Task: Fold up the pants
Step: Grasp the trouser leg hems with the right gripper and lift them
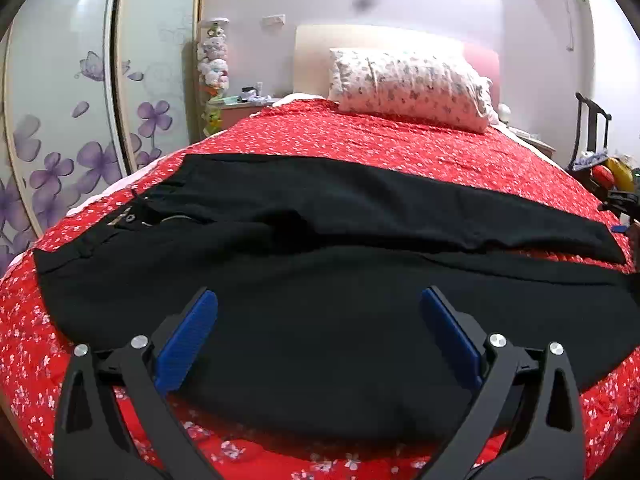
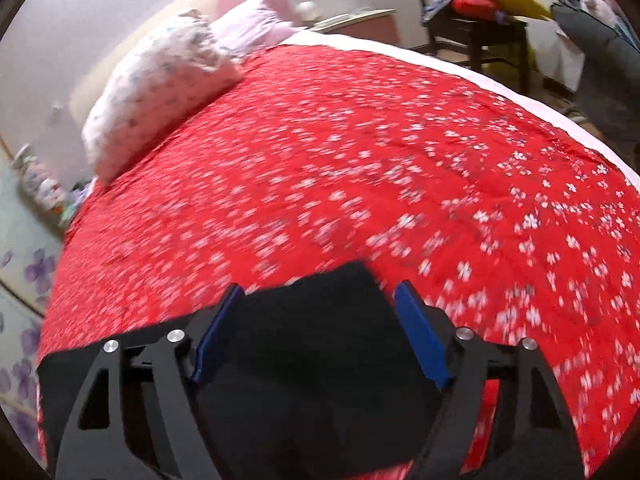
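Left wrist view: our left gripper (image 1: 318, 334) spread wide, hovering over black pants (image 1: 320, 300) laid flat across red bedspread (image 1: 400, 148). Our right gripper (image 2: 318, 334) also spread, straddling leg end. Risk: pinching bedspread with cloth, dragging fold askew.

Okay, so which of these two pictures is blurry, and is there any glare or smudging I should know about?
Right wrist view: motion blur smears the red bedspread and its white flowers, though the right gripper over the black pants stays fairly sharp. Left wrist view: crisp, with ceiling-light glare on the glossy wardrobe door and a dark smudge on the wall above the headboard. Both bend straight lines, fisheye style.
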Demonstrator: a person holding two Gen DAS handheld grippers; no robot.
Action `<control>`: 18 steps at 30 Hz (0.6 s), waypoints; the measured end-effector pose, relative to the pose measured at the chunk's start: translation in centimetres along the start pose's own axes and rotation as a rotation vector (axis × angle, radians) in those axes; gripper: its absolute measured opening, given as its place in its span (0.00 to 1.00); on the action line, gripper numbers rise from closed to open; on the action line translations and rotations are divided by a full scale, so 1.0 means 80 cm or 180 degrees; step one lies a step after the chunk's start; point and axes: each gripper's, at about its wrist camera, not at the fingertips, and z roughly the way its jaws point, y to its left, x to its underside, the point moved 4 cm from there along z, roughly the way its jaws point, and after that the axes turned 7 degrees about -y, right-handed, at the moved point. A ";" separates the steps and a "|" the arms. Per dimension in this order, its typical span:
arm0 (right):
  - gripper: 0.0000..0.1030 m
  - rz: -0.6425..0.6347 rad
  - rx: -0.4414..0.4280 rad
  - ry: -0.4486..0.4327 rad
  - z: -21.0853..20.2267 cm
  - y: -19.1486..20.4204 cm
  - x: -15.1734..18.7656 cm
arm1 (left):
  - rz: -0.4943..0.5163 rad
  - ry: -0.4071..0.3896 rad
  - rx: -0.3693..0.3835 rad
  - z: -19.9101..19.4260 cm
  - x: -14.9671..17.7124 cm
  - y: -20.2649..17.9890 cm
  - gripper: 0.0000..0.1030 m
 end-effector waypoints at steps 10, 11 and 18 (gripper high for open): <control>0.32 -0.0185 -0.0051 0.0028 0.017 -0.003 0.012 | -0.0029 0.0094 0.0087 0.009 0.004 0.002 0.98; 0.24 -0.0177 -0.0152 0.0003 0.011 -0.002 0.013 | -0.0031 0.0083 0.0124 0.008 0.004 0.002 0.98; 0.13 -0.0471 -0.0708 -0.0377 -0.090 0.019 0.026 | -0.0072 -0.0001 0.0305 0.003 0.002 0.000 0.98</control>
